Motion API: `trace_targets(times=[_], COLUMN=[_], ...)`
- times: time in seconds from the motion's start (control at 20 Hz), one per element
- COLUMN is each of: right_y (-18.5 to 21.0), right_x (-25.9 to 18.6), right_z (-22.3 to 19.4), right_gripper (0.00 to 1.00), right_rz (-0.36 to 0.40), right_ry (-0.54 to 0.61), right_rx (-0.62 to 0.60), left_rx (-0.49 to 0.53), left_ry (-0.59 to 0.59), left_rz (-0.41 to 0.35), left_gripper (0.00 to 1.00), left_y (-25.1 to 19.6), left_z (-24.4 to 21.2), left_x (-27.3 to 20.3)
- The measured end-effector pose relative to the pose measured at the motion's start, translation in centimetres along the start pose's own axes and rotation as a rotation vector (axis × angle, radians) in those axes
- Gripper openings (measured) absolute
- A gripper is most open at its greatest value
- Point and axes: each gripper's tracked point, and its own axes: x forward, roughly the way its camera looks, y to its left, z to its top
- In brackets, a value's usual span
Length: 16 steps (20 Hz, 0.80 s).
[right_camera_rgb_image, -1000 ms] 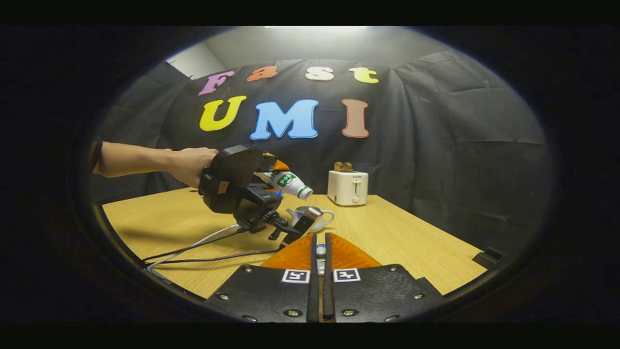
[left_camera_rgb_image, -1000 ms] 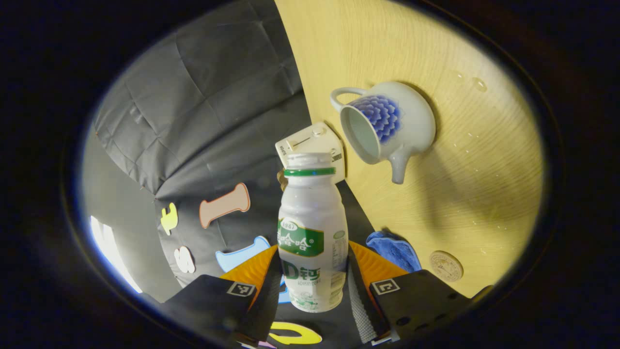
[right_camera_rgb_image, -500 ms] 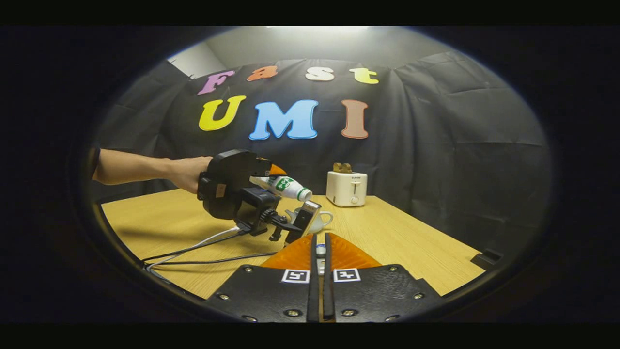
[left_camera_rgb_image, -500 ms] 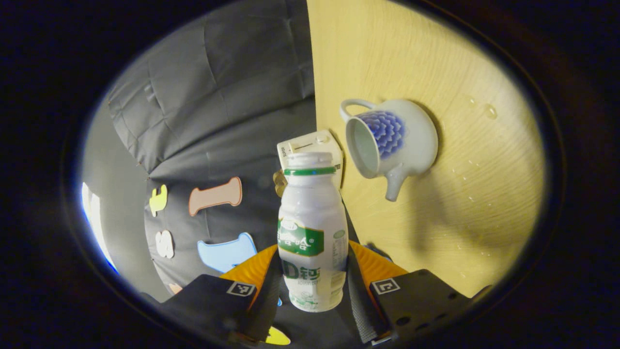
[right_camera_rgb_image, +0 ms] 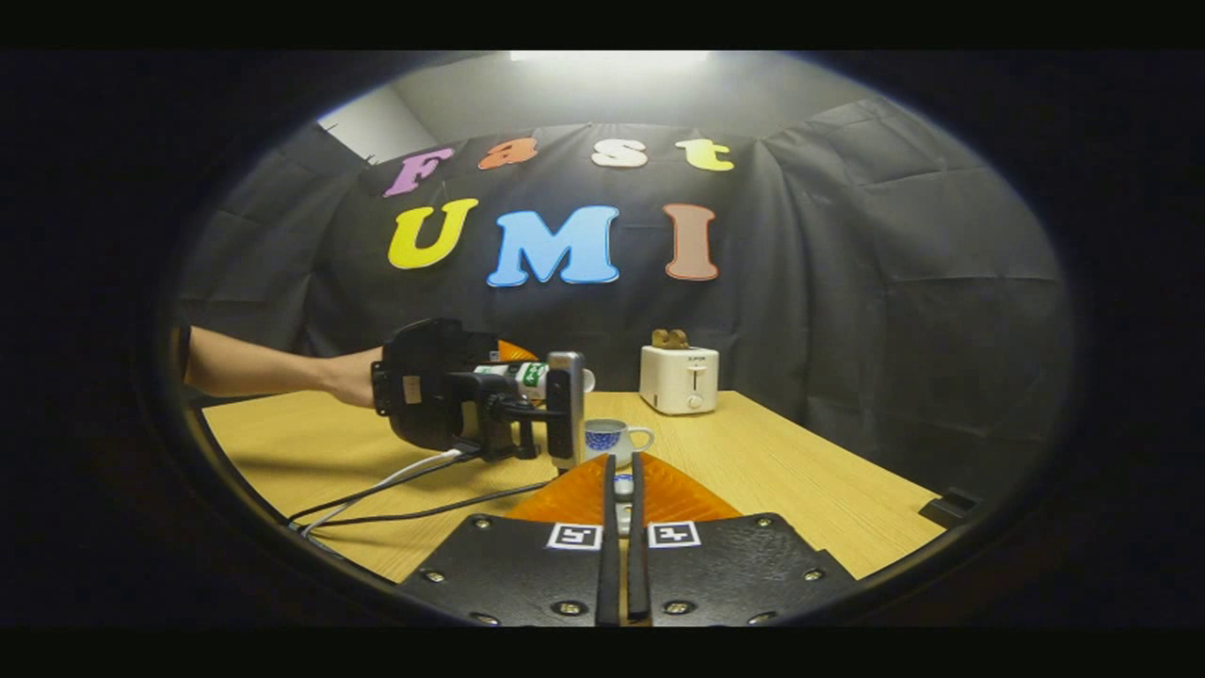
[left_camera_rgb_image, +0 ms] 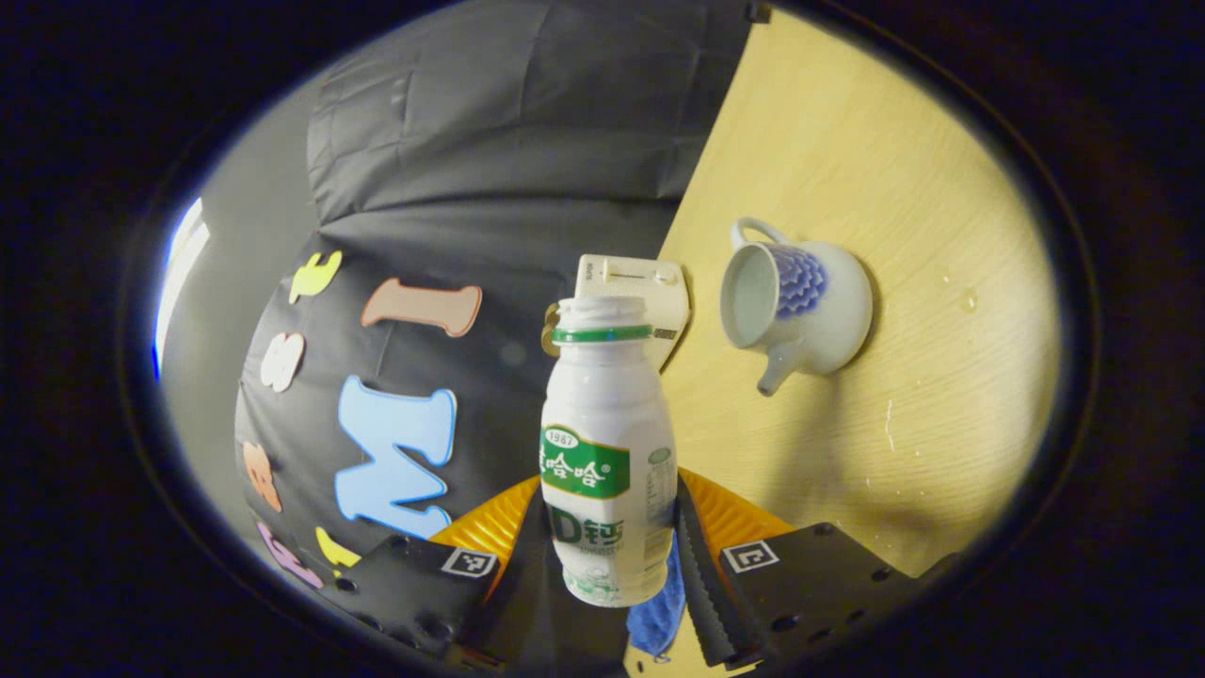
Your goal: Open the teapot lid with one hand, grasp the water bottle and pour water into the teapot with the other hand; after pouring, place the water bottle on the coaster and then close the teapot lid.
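A white bottle with a green label and no cap sits between my left gripper's fingers, which are shut on its lower body. Beyond it to the right stands the white teapot with a blue flower pattern, its mouth uncovered, on the wooden table. In the right gripper view a hand holds that gripper with the bottle roughly level, just left of the teapot. My right gripper is shut on a small white and blue piece, the teapot lid, held in front of the teapot.
A white toaster stands at the table's back edge. A blue cloth lies under the left fingers. Water drops dot the wood near the teapot. Cables trail across the table from the left gripper.
The bottle has swung up from its downward tilt over the teapot to about level and drawn back. The teapot now looks farther off in the left gripper view. The right gripper stays still.
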Motion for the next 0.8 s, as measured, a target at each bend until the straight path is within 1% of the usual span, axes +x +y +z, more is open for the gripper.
trace_targets(times=[0.05, 0.15, 0.2, 0.25, 0.3, 0.35, 0.4, 0.45, 0.5, 0.6, 0.65, 0.7, 0.75, 0.8], right_y=[0.2, 0.8, 1.3, 1.6, 1.9, 2.2, 2.5, 2.8, 3.2, 4.3, 4.8, 5.2, 5.7, 6.1], right_x=[0.4, 1.4, 2.1, 2.9, 3.5, 4.2, 4.9, 5.7, 6.4, 7.7, 8.1, 8.6, 8.9, 9.2], right_z=[0.3, 0.9, 1.3, 1.6, 2.0, 2.4, 2.8, 3.0, 3.2, 3.2, 3.1, 2.9, 2.6, 2.3], right_gripper=[0.00, 0.00, 0.03, 0.19, 0.00, 0.04, 0.03, 0.00, 0.03, 0.03, 0.04, 0.00, 0.00, 0.04], right_rz=[0.010, 0.038, 0.057, 0.072, 0.083, 0.092, 0.096, 0.103, 0.110, 0.132, 0.141, 0.150, 0.159, 0.167], right_ry=[-0.004, -0.013, -0.015, -0.020, -0.024, -0.031, -0.040, -0.045, -0.049, -0.044, -0.039, -0.032, -0.022, -0.012], right_rx=[0.006, 0.014, 0.019, 0.025, 0.029, 0.028, 0.025, 0.018, 0.013, 0.003, -0.001, -0.005, -0.007, -0.007], left_rx=[-0.081, -0.258, -0.350, -0.444, -0.539, -0.637, -0.731, -0.800, -0.852, -0.975, -1.040, -1.103, -1.162, -1.213], left_ry=[0.008, 0.022, 0.026, 0.031, 0.036, 0.034, 0.034, 0.035, 0.031, 0.004, -0.014, -0.025, -0.038, -0.043], left_rz=[0.001, 0.018, 0.030, 0.044, 0.046, 0.061, 0.077, 0.096, 0.119, 0.160, 0.169, 0.169, 0.170, 0.166], left_gripper=[0.72, 0.72, 0.72, 0.78, 0.72, 0.72, 0.77, 0.77, 0.72, 0.67, 0.72, 0.77, 0.77, 0.76], left_y=[0.3, 0.7, 1.0, 1.3, 1.3, 1.4, 1.4, 1.7, 2.1, 3.2, 3.7, 3.9, 4.4, 4.6], left_z=[-0.7, -2.0, -2.6, -3.1, -3.6, -4.1, -4.6, -5.3, -5.6, -5.7, -5.7, -5.9, -6.3, -6.7], left_x=[-0.5, -1.9, -2.8, -3.6, -4.2, -5.3, -6.3, -7.5, -8.5, -10.2, -10.7, -11.0, -11.2, -11.2])
